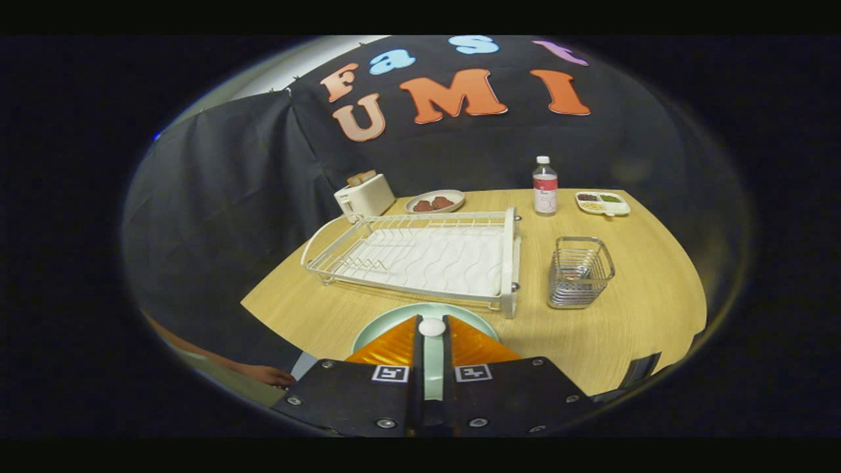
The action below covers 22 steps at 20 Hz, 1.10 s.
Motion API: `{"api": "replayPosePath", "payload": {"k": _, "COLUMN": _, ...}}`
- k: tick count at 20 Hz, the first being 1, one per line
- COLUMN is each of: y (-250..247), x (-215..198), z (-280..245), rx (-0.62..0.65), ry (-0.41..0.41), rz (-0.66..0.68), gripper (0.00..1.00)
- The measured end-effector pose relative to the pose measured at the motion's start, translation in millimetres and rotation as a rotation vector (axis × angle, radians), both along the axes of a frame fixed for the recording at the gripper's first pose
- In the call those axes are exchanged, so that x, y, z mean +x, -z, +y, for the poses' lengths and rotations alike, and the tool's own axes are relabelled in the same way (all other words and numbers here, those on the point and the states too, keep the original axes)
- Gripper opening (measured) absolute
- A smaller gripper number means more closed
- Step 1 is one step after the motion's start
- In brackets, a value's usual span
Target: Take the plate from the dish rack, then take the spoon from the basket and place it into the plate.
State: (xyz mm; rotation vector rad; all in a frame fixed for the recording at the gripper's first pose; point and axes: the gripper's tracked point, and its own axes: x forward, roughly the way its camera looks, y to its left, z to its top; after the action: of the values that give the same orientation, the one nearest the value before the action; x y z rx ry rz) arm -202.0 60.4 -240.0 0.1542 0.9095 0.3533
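Observation:
A pale green plate lies on the wooden table just in front of the white dish rack, and it sits under my fingers. My gripper hangs over the plate with its fingers drawn close together, shut on the rounded white end of a spoon at the fingertips. The rest of the spoon is hidden by the fingers. The wire basket stands to the right of the rack, beyond my fingers.
At the back of the table stand a white toaster, a plate of brown food, a clear bottle and a divided snack tray. A person's hand rests at the table's near left corner.

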Motion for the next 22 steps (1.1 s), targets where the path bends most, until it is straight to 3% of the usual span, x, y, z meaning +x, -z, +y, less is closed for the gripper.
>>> {"api": "replayPosePath", "payload": {"k": 8, "y": 23, "x": -10, "z": 13, "rx": 0.04, "ry": -0.01, "rz": 0.054, "gripper": 0.13}}
{"api": "replayPosePath", "payload": {"k": 15, "y": 47, "x": -21, "z": -6, "rx": 0.059, "ry": 0.079, "rz": 0.184, "gripper": 0.18}}
{"api": "replayPosePath", "payload": {"k": 20, "y": 22, "x": -2, "z": -21, "rx": 0.079, "ry": 0.141, "rz": 0.129, "gripper": 0.6}}
{"api": "replayPosePath", "payload": {"k": 22, "y": 4, "x": 13, "z": -34, "rx": 0.051, "ry": 0.164, "rz": 0.071, "gripper": 0.71}}
